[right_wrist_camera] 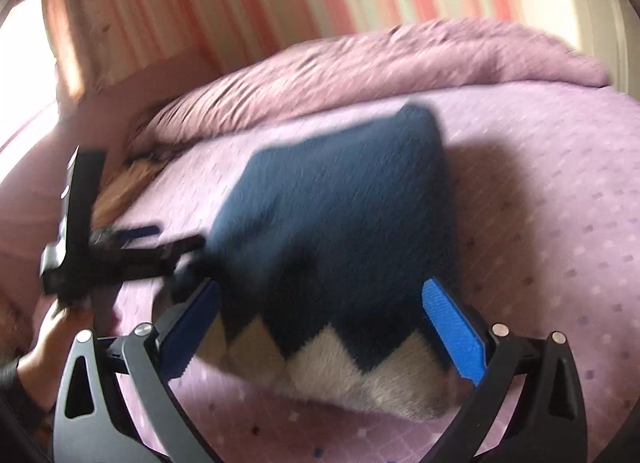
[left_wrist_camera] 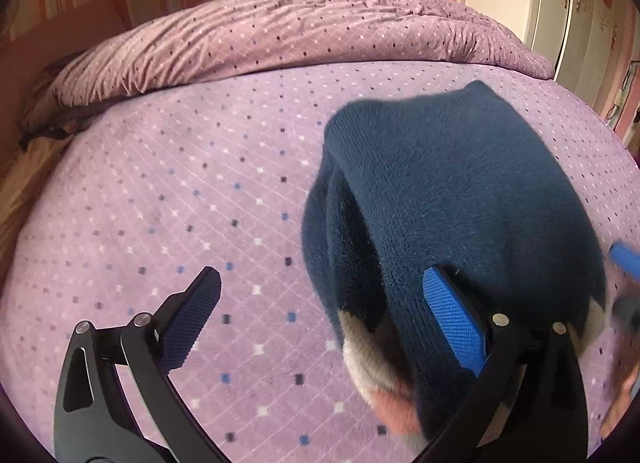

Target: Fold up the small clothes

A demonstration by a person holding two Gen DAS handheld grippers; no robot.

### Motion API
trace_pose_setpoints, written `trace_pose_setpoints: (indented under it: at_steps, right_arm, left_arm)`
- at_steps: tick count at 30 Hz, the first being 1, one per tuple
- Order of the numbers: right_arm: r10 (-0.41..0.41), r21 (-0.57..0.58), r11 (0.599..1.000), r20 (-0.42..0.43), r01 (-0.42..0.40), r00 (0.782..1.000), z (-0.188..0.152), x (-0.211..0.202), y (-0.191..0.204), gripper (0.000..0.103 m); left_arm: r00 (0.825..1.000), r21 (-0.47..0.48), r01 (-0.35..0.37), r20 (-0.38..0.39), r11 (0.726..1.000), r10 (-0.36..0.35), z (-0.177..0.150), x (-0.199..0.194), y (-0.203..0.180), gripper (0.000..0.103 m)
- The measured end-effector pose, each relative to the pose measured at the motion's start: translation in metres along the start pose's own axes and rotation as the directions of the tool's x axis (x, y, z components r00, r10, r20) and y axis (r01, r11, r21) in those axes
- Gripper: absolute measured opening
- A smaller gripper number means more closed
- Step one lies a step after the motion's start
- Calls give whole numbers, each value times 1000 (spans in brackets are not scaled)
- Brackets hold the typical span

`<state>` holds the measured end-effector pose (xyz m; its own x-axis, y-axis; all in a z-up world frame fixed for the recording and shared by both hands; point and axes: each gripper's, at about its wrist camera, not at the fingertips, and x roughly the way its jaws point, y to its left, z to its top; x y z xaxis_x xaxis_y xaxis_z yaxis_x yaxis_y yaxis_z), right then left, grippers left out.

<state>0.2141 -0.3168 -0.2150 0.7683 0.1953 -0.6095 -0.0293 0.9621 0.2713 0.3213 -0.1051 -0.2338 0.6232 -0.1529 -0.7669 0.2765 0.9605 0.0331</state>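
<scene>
A folded navy fuzzy knit garment point(left_wrist_camera: 452, 191) with a cream and pink zigzag edge lies on the purple bedsheet point(left_wrist_camera: 180, 203). My left gripper point(left_wrist_camera: 320, 295) is open; its right finger rests against the garment's left side and nothing is between the jaws. In the right wrist view, which is blurred, the garment point(right_wrist_camera: 340, 215) lies straight ahead with its cream zigzag edge nearest. My right gripper point(right_wrist_camera: 320, 303) is open, its fingers either side of that near edge. The left gripper point(right_wrist_camera: 120, 251) shows at the garment's left side.
A rumpled purple quilt point(left_wrist_camera: 300, 31) lies along the far side of the bed. Striped pink wallpaper and a white wardrobe point(left_wrist_camera: 560, 3) stand behind. A pink curtain point(right_wrist_camera: 112, 23) hangs at the left. A bare hand point(right_wrist_camera: 52, 335) holds the left gripper.
</scene>
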Motion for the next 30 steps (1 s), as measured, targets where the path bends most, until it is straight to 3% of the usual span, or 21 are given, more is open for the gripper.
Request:
trace_pose_setpoints:
  at_steps: [1,3,5,9,12,13,18,22,30]
  right_arm:
    - [-82,-12,997,20,82,996,6,-3,5,101]
    - [-167,-39,985,23,168,986,11,-1,12,101]
    - [-274,-86,958,-9,272,962,11,11,24,101]
    - [-303,-147,944,-37,295,952,-3,26,45,101]
    - [-350,-199,925,-107,325,931,-21,47,55,102]
    - [-387,-225,906,-91,359,918,-26,50,59,102]
    - [-419,-236,890,-80,391,905,-30,53,62,102]
    - [-367,-215,917,-120,337,922,-26,32,68,101]
    - [-263,-234,939,-25,250,964,-21,-70,105,101]
  left_arm:
    - [1000,-2,-5,-3,1000,5,1,-7,2,100]
    - [1000,-28,-6,-9,1000,6,1,-26,11,100]
    - [1000,-62,3,-17,998,-4,-2,-43,19,100]
    - [1000,-119,-15,-8,993,14,-14,-97,35,100]
    - [999,-151,-45,10,988,47,-25,-141,45,100]
    - [999,-159,-48,15,986,51,-29,-154,48,100]
    - [998,-208,-44,43,977,54,-45,-209,57,100]
    - [996,-239,-37,66,970,55,-57,-243,58,100]
    - [993,-263,-71,70,962,92,-74,-281,43,100]
